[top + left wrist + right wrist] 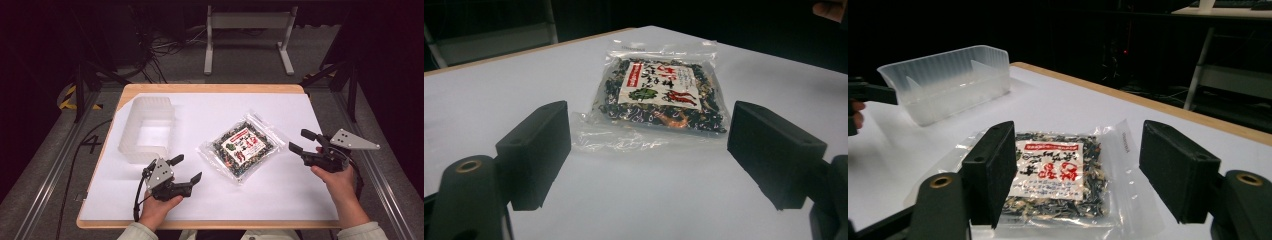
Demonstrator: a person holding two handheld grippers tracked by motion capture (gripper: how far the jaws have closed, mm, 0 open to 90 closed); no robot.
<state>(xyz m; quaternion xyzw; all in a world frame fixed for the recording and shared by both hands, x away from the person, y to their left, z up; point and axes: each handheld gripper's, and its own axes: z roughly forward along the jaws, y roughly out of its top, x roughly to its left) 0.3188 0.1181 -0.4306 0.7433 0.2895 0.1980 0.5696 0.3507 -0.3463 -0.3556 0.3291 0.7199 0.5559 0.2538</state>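
Nearest you, by the table's point(280, 200) front edge, your left gripper point(186, 169) rests with jaws spread apart, holding nothing; toward the right edge your right gripper point(300, 141) sits likewise spread and empty, aimed at the packet point(242, 147); that packet lies flat mid-table between them, a clear crinkly plastic pouch of dark dried bits with a red-and-white label; it should feel light, soft and slippery, so pinch the sealed clear margin, not the filled middle; farther off, near the back left corner, stands a translucent ribbed plastic tub point(147, 129) with a divider.
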